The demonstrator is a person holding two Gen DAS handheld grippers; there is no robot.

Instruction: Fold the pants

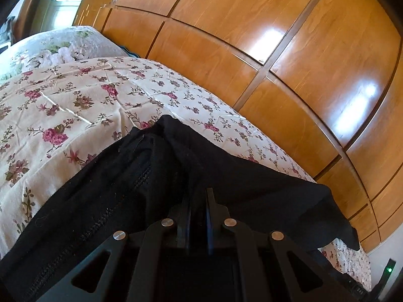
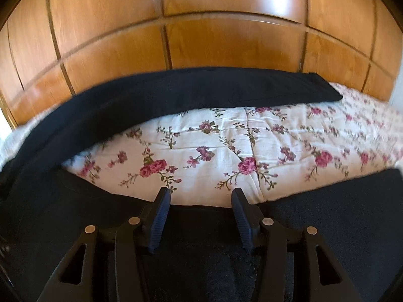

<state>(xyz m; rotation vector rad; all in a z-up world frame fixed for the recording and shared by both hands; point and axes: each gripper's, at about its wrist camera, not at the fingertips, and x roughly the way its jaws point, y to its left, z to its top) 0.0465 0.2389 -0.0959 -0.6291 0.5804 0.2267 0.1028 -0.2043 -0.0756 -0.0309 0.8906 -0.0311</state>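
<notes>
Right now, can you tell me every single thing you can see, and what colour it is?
pants: one pair, black, spread across the bed, one leg along the far edge.
bedspread: one, cream with pink flowers, covering the bed.
pillow: one, pale floral, at the far end of the bed.
wardrobe: one, glossy orange-brown wood panels, behind the bed.
left tongs: black, shut on the pants.
right tongs: black with blue pads, open above the pants.

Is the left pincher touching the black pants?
Touching. Left wrist view: the left gripper is shut on the black pants, fabric bunched between its fingers.
</notes>
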